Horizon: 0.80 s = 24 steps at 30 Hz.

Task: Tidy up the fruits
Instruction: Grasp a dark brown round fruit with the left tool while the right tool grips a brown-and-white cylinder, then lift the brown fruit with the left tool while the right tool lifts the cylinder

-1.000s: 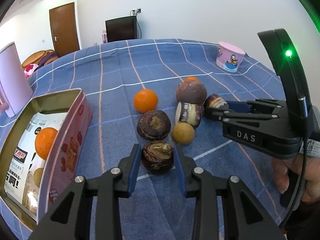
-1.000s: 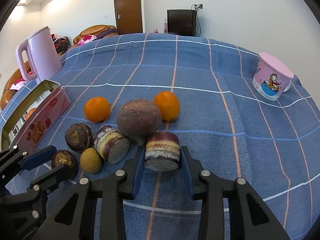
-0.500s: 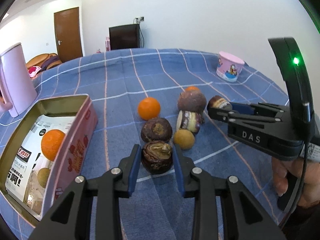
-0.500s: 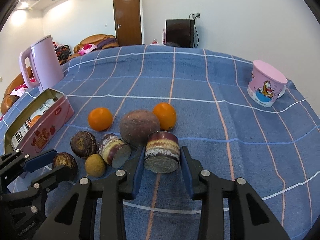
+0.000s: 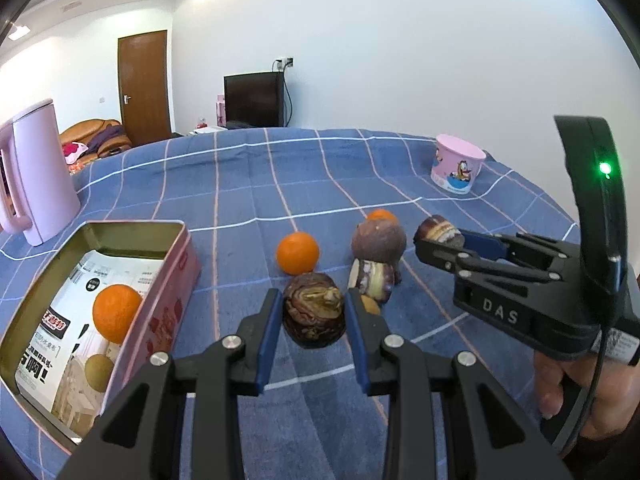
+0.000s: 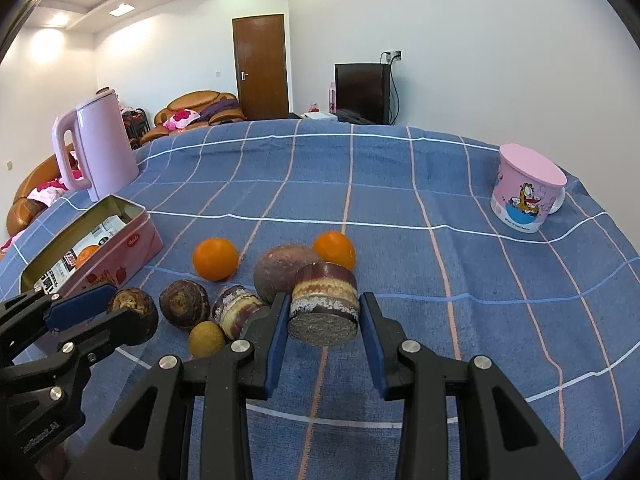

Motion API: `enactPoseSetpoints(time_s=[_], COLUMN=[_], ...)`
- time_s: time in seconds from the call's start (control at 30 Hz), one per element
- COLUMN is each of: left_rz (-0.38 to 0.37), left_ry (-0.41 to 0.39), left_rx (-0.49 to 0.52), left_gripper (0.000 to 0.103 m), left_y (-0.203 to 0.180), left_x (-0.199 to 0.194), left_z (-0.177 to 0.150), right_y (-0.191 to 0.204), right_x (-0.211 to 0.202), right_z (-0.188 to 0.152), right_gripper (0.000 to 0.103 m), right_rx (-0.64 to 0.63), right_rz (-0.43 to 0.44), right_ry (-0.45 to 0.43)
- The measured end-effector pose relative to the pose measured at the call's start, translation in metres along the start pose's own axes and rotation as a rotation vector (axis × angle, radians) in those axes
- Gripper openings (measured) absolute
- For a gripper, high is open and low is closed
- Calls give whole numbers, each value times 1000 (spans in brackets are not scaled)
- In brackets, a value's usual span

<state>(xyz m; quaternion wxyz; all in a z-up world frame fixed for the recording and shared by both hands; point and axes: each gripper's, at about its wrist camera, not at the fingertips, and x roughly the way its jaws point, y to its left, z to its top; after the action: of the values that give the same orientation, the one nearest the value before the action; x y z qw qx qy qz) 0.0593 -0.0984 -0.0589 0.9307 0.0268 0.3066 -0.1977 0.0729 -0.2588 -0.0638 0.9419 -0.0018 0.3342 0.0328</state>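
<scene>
A: Left gripper (image 5: 312, 318) is clamped on the dark round fruit (image 5: 314, 314), centre of frame; right gripper (image 6: 324, 320) is closed on the cut purple piece (image 6: 324, 306).

B: I'd raise both clear of neighbours; cross to the tin (image 5: 176, 272), lower left; checked blue cloth (image 5: 248, 184), white-walled room.

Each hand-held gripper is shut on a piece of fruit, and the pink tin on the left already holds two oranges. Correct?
Not quite. The pink tin holds only one orange, plus a small tan fruit, as the left wrist view shows. The left hand-held gripper and the right hand-held gripper are each shut on a piece of fruit.
</scene>
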Motion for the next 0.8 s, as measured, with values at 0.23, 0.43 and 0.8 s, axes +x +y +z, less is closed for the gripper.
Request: enactPoseSetpoints(time_s=[0.23, 0.43, 0.8], left_rz=[22, 44, 81], left_ry=[-14, -20, -52], left_rx=[-16, -33, -46], left_gripper=[33, 33, 33], left_y=[2, 6, 11], left_x=[3, 6, 5], left_z=[4, 7, 9], right_y=[1, 2, 1], right_x=[-6, -12, -27], right_z=[-1, -1, -3], right_gripper=[37, 37, 37], right_rx=[-5, -11, -7], right_rz=[-6, -14, -14], right_ry=[-31, -64, -145])
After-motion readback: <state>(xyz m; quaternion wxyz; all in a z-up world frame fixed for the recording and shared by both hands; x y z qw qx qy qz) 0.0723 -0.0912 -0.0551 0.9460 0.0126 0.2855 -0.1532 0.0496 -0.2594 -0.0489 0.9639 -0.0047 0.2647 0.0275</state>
